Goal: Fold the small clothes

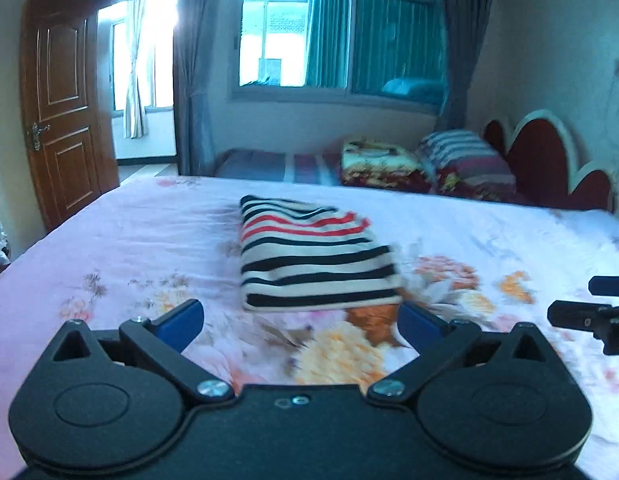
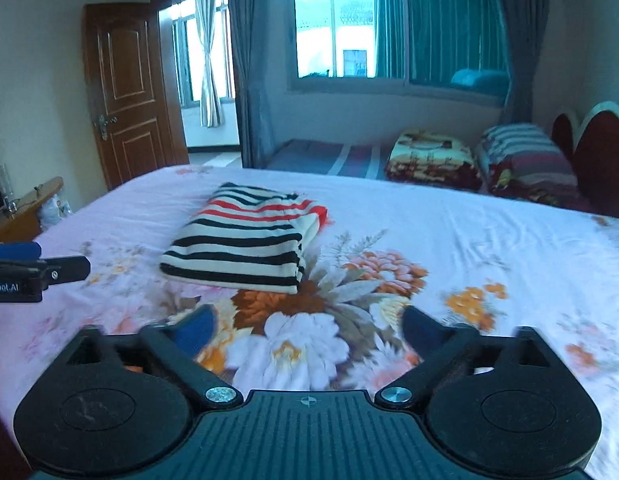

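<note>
Both gripper [image 1: 301, 320] [image 2: 309, 330] jaws gape empty; striped knit garment [image 1: 309, 256] folded rectangular.

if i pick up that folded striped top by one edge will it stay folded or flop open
The striped top is probably soft knit: its folded edges look rounded and puffy, so lifted by one edge it would likely droop and unfold. It looks light, being a small, thin bundle. Pushed, it would likely bunch up instead of sliding, since it lies on a wrinkly sheet.

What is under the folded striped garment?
The striped garment lies on the floral bedsheet. Whatever is directly beneath it, or inside its folds, is covered. Both grippers are clear of it.
</note>
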A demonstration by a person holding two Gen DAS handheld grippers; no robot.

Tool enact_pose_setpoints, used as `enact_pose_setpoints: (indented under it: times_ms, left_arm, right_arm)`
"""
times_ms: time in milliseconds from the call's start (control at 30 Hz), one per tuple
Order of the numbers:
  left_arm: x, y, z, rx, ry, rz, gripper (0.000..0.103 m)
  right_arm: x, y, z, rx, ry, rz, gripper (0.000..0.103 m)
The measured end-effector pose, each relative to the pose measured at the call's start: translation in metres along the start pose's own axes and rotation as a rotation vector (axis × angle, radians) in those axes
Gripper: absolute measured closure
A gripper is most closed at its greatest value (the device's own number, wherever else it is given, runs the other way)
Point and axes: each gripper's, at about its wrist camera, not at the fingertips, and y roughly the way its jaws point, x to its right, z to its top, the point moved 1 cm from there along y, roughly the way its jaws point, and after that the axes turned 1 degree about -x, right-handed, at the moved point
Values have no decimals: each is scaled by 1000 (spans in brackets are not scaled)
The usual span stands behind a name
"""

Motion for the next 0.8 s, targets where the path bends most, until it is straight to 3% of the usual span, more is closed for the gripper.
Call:
enact_pose_setpoints:
  times_ms: [133,333,567,800]
  left_arm:
    - [21,-51,-6,50,33,1,0]
    - [40,-105,-6,110,1,-38,0]
    - [52,-127,-7,150,0,-57,1]
    - [53,-133,-10,163,8,-54,0]
  right_arm:
    - [-10,-61,-6,37,34,10,0]
    - [-29,-118,-16,75,20,-62,0]
    - [-35,-154,-26,118,15,-74,0]
    - [-35,-162,-21,128,16,-90,0]
